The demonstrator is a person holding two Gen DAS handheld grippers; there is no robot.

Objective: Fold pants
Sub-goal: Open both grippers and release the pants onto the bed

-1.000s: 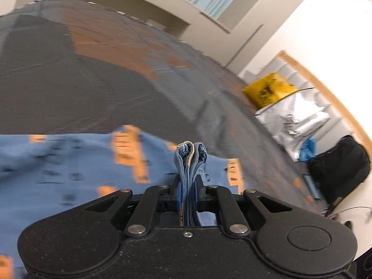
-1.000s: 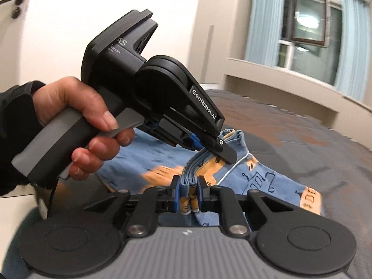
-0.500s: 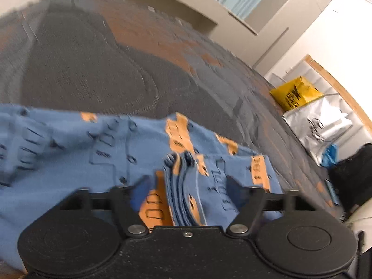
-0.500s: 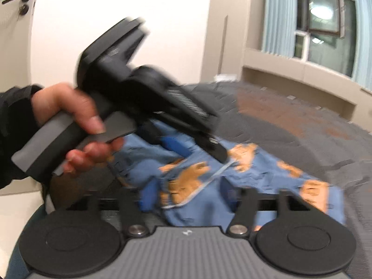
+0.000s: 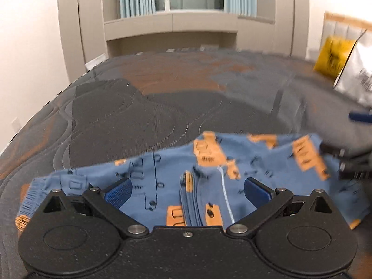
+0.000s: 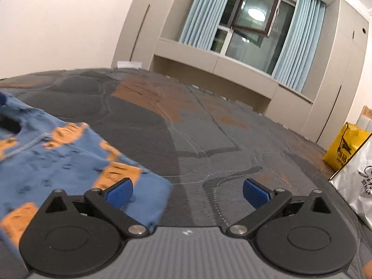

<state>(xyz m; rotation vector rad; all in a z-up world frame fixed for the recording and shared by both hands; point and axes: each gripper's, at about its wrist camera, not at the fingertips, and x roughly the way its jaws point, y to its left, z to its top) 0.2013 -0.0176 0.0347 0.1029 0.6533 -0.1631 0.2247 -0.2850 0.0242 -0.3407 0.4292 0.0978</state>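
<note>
Your left gripper [image 5: 187, 191] stands with its jaws spread wide, gripping nothing. The blue pad of its left finger [image 5: 118, 191] and that of its right finger sit well apart, and the pants [image 5: 162, 181] lie flat on the bed [image 5: 144, 107] under and just ahead of them. The pants are blue with orange patches and small dark prints. Between your left gripper's fingers you can see a stacked, folded edge of the fabric running toward the camera, and just right of it a thin white drawstring [image 5: 226, 195]. The far edge of the pants ends a little ahead of the fingertips; beyond it is bare grey and orange quilted cover.

At the right rim of the left wrist view, a dark, blurred shape sits at the pants' right end; it cannot be made out.

Your right gripper [image 6: 187, 190] is likewise spread wide and empty. The pants [image 6: 58, 158] lie to its left, their near corner reaching under the left finger [image 6: 119, 191]. Ahead of the right finger is only bed cover. Far right stand a yellow bag [image 6: 344, 148] and a silver bag [image 6: 355, 181].
</note>
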